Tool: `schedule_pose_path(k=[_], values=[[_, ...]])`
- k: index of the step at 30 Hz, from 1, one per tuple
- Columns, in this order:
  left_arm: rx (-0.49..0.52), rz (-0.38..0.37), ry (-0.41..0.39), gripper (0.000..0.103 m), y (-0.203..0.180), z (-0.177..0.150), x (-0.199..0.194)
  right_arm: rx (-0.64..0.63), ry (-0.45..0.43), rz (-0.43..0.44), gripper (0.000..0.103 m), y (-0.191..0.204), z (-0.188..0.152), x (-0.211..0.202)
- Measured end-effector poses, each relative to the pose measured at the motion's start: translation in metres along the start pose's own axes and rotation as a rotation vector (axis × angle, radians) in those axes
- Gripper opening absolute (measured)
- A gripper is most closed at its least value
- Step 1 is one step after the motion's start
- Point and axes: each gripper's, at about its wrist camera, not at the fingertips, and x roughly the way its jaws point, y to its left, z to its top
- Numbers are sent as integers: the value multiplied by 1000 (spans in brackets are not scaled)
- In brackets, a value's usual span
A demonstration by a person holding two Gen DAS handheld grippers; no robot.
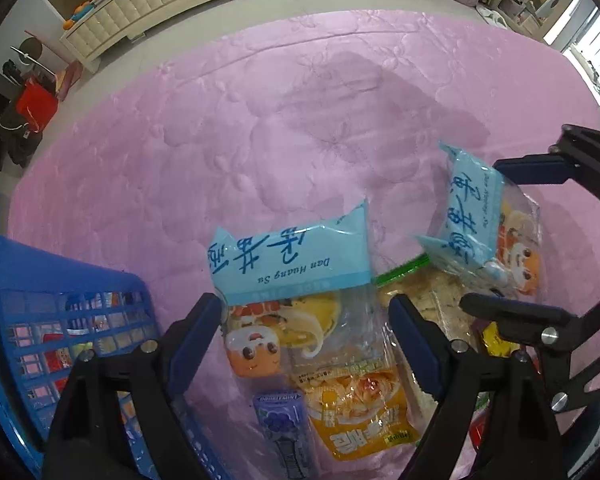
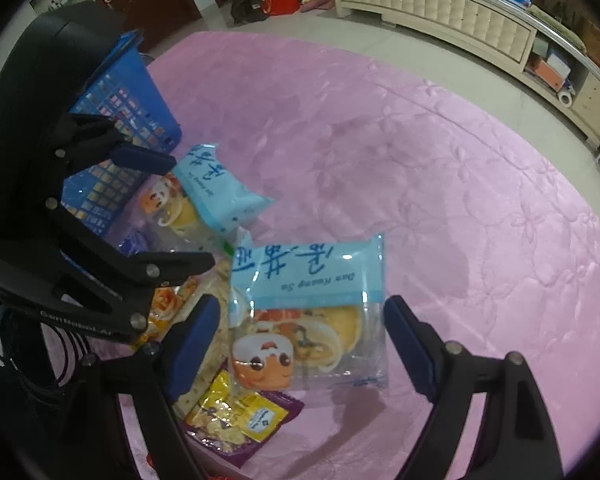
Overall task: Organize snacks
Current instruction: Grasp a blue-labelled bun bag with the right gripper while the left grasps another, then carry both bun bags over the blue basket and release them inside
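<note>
Left wrist view: egg-yolk pastry packet (image 1: 296,280) flat on pink quilted mat (image 1: 260,120), long axis running 12 to 6, blue end at 12, clear end at 6 between the spread fingers of the left gripper (image 1: 304,344), nothing grasped. "Dan Huang Su" legible, upside down; large characters above it not readable. Cartoon face on clear half. At 6, orange-yellow snack pouch (image 1: 360,412), print too blurred to read. Gum pack (image 1: 286,420) beside it, "DOUBLEMINT" legible, lower end cut off by frame. Blue basket (image 1: 60,320) at 8, contents only partly visible through mesh.

Right wrist view: second pastry packet (image 2: 308,304) same orientation, blue end at 12, lying between the wide-apart fingers of the right gripper (image 2: 300,344), not gripped. Yellow-purple packet (image 2: 240,420) at 6, partly hidden, text illegible.
</note>
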Motion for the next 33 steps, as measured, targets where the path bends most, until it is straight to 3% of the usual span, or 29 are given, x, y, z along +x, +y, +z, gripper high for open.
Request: schedule_pose_path(k=[2, 3, 6, 8, 14, 21, 33], values=[[5, 52, 20, 84, -5, 2, 13, 27, -2, 8, 86, -3, -1, 2], [-5, 64, 22, 85, -4, 2, 18, 26, 0, -2, 82, -4, 0, 3], [-32, 24, 23, 72, 0, 3, 20, 48, -2, -4, 76, -9, -2, 1], [-20, 39, 22, 64, -2, 4, 20, 62, -7, 4, 72, -12, -3, -1], [6, 38, -21, 63, -13, -3, 5, 140, -46, -11, 68, -15, -12, -14], [17, 4, -104, 63, -14, -16, -46, 181, -98, -63, 68, 2, -18, -61], [-8, -51, -285, 63, 11, -73, -156, 168, -181, -145, 69, 76, -18, -135]])
